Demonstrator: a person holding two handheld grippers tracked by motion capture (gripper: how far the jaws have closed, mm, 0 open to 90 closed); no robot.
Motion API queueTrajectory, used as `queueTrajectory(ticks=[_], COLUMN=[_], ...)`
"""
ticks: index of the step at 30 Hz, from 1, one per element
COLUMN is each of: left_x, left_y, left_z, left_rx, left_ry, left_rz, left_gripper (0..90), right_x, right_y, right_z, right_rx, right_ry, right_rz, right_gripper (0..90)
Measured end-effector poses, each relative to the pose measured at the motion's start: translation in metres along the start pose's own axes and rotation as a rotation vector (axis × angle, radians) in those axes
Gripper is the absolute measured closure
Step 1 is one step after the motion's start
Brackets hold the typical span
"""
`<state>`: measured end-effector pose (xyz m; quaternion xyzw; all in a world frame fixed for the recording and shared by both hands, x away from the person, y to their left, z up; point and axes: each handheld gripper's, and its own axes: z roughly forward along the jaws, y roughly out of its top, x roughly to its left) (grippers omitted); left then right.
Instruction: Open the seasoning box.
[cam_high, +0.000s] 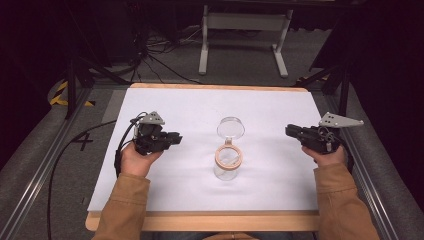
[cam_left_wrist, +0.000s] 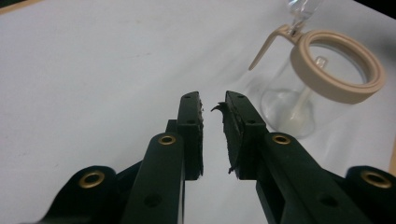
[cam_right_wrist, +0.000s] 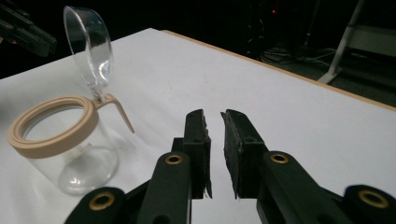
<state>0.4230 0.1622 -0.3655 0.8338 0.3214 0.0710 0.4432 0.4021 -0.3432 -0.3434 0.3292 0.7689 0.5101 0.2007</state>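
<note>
A clear glass jar (cam_high: 228, 167) with a tan rim ring (cam_high: 229, 156) stands mid-table. Its clear lid (cam_high: 230, 127) is hinged back and stands open. The jar (cam_left_wrist: 308, 88) appears ahead and to the right of my left gripper (cam_left_wrist: 213, 105). It stands to the left (cam_right_wrist: 60, 149) of my right gripper (cam_right_wrist: 213, 116). My left gripper (cam_high: 177, 138) is held left of the jar, pointing toward it. My right gripper (cam_high: 289, 131) is held right of it, pointing left. Each is shut, the jaws a sliver apart with nothing between them.
A white sheet (cam_high: 190, 105) covers the wooden table (cam_high: 200, 220). Metal rails (cam_high: 45, 165) run along both sides. Beyond the far edge are dark floor, cables (cam_high: 160, 60) and a white stand (cam_high: 245, 30). A cable trails from the left gripper off the table's left side.
</note>
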Motion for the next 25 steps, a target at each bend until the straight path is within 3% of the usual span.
queueTrajectory(ticks=[6, 14, 18, 22, 25], left_x=[0.01, 0.02, 0.022, 0.023, 0.023], left_y=[-0.009, -0.019, -0.022, -0.022, -0.021], left_z=[0.006, 0.014, 0.017, 0.017, 0.015], left_rx=[0.006, 0.025, 0.038, 0.022, 0.002], left_ry=[0.02, 0.028, 0.03, 0.024, 0.021], left_rz=[-0.031, -0.05, -0.061, -0.058, -0.061], left_gripper=[75.2, 72.9, 72.1, 67.0, 64.3], right_x=[-0.014, -0.023, -0.026, -0.026, -0.024], right_y=[-0.015, -0.031, -0.04, -0.044, -0.042], right_z=[0.006, 0.018, 0.027, 0.031, 0.029], right_rx=[0.056, 0.106, 0.153, 0.157, 0.131], right_ry=[-0.03, -0.046, -0.063, -0.064, -0.062], right_rz=[0.031, 0.068, 0.11, 0.108, 0.107], right_gripper=[75.7, 73.5, 71.4, 69.6, 66.3])
